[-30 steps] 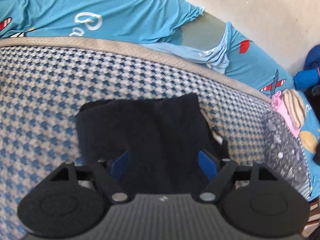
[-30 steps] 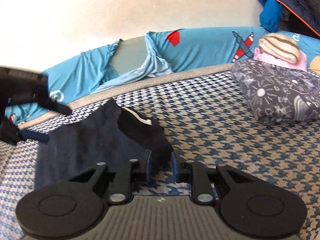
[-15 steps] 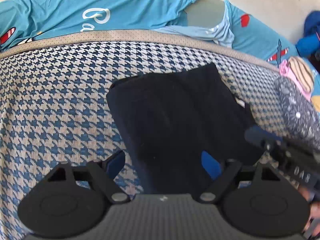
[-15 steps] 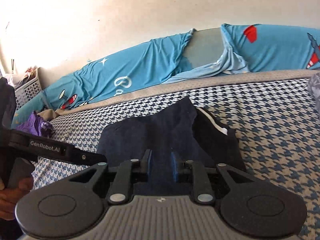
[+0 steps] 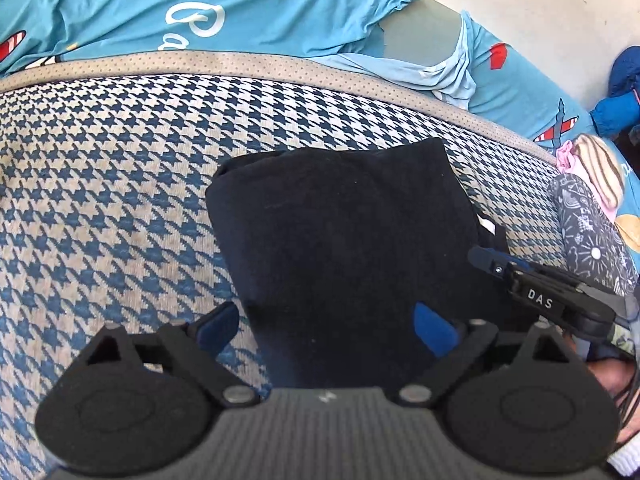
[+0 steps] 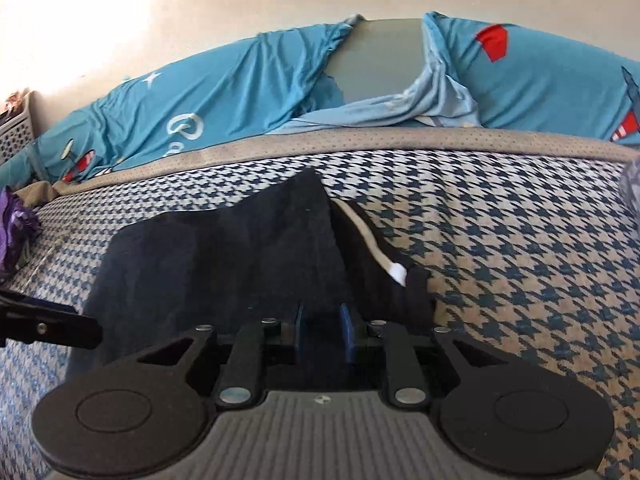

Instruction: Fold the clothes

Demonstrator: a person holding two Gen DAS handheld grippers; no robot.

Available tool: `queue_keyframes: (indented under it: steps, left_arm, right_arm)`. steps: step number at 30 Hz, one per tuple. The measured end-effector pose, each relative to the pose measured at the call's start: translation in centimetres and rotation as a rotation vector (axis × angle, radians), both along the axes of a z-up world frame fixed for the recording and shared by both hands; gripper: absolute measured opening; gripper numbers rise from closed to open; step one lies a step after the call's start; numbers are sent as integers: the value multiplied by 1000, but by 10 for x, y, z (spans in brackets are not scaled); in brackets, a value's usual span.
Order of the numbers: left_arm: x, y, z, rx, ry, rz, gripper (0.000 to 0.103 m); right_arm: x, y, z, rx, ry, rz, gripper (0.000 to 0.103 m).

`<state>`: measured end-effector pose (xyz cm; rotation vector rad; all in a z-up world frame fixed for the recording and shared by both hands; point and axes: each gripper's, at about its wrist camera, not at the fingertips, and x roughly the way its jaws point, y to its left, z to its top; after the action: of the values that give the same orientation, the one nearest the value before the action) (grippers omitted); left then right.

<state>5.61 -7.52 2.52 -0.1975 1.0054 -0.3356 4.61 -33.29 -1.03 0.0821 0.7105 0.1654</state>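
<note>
The dark garment (image 5: 344,248) lies folded on the houndstooth bed cover (image 5: 100,200). The left gripper (image 5: 328,326) hangs over its near edge; the jaws stand wide and are opening, cloth lies below them but the pads do not press it. The right gripper (image 6: 323,332) has narrow jaws with a fold of the garment (image 6: 224,256) pinched between the pads. Only the left view shows the grey patterned pillow (image 5: 588,240). Only the right view shows the white label (image 6: 398,272) and a purple cloth (image 6: 12,232) at far left.
</note>
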Motion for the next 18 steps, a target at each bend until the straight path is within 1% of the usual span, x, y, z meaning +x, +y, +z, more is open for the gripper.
queue_keyframes:
  steps: [4, 9, 12, 14, 15, 16, 18]
  left_arm:
    - [3, -3, -8, 4, 28, 11, 97]
    - [7, -3, -21, -9, 86, 28, 100]
    - [6, -3, -23, -6, 80, 24, 100]
    - [5, -4, -23, 1, 79, 20, 103]
    - [5, -4, -24, 5, 80, 20, 103]
    - [5, -5, -25, 12, 81, 18, 103]
    - [6, -7, -25, 25, 81, 14, 103]
  right_arm:
    - [1, -11, -2, 25, 7, -35, 18]
    - [1, -3, -1, -29, 3, -28, 19]
    - [1, 1, 3, -48, 9, -39, 19]
    - [0, 1, 7, -51, 11, -51, 20]
    - [-1, 1, 11, -56, 4, -57, 21]
    - [-3, 2, 15, -60, -8, -59, 25]
    - [-7, 1, 20, -52, -23, -61, 26]
